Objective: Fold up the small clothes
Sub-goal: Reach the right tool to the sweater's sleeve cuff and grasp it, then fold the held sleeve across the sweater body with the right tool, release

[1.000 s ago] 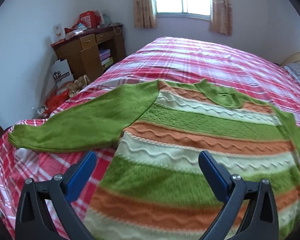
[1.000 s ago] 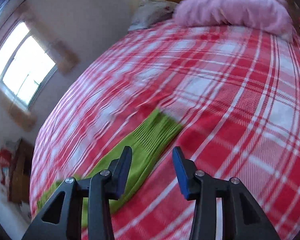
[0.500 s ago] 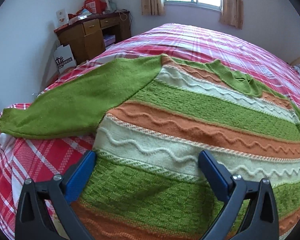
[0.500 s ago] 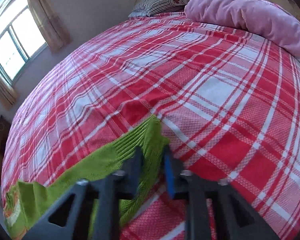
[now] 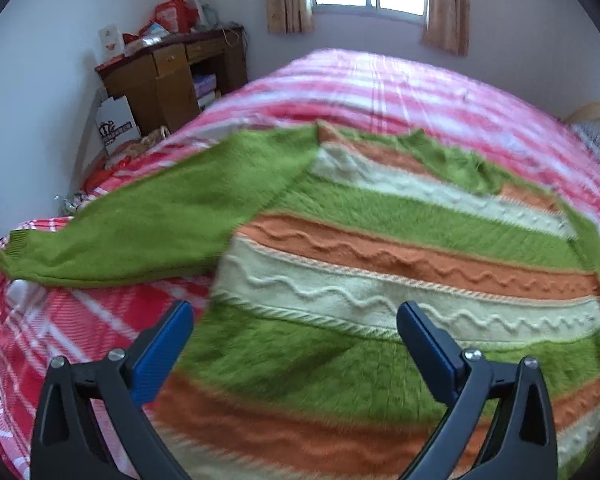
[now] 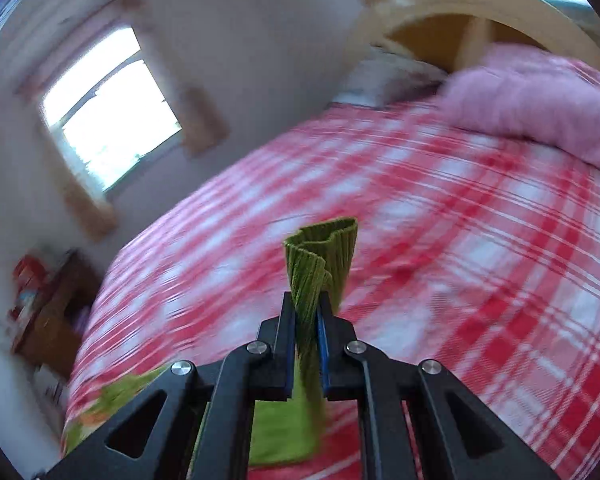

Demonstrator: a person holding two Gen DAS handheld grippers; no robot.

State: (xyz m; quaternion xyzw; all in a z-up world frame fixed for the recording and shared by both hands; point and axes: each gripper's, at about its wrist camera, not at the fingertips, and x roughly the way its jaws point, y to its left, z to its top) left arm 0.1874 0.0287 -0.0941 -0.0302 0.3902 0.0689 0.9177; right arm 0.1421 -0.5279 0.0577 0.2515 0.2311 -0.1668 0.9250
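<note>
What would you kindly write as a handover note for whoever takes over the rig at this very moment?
Right claw: shut on the ribbed cuff of the sweater's green sleeve, lifted off the plaid bedspread.
Left claw: open, empty, above the striped sweater near its lower side edge.
Sweater lies flat, front up; its other sleeve is spread out sideways.
Done: one cuff gripped.
Left: lay that sleeve across the body, fold the other sleeve, then fold the body.

Each gripper (image 5: 294,322) (image 6: 305,312) is black plastic with blue finger pads (image 5: 160,350) and silver screws.
</note>
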